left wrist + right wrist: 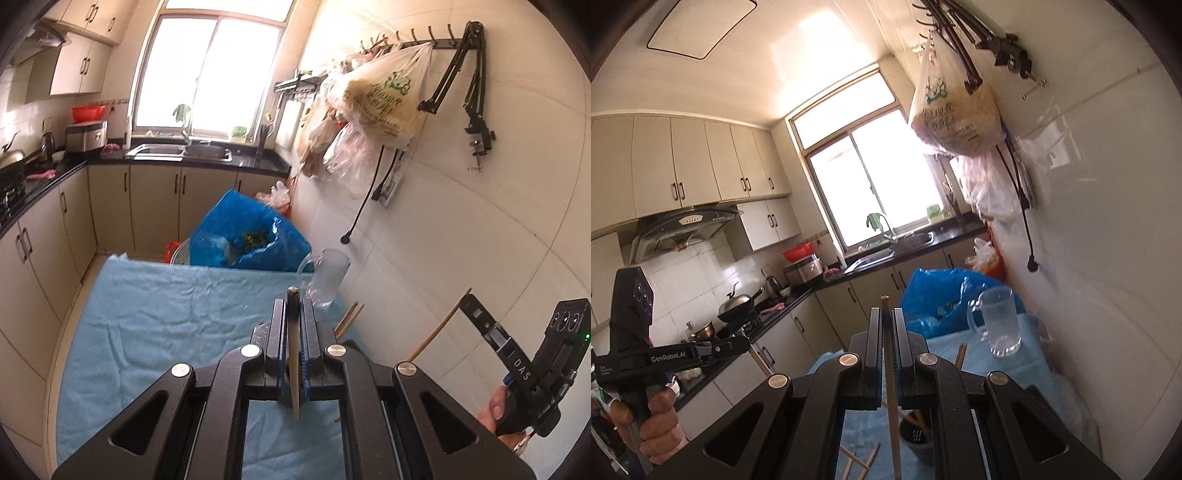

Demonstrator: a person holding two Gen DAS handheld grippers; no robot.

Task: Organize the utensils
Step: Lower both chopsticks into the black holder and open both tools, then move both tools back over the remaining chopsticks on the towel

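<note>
Above the rumpled blue cloth [147,332], each claw is clamped on one slim wooden chopstick: left gripper [294,325] on a dark-tipped chopstick [293,354], right gripper [886,332] on a paler stick [892,398], near a clear glass mug [999,321] and a dark holder [918,439].

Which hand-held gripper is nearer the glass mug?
Right, probably. The right hand-held gripper, holding a chopstick, has the glass mug just ahead-right; the left hand-held gripper sits beside it, farther left.
</note>
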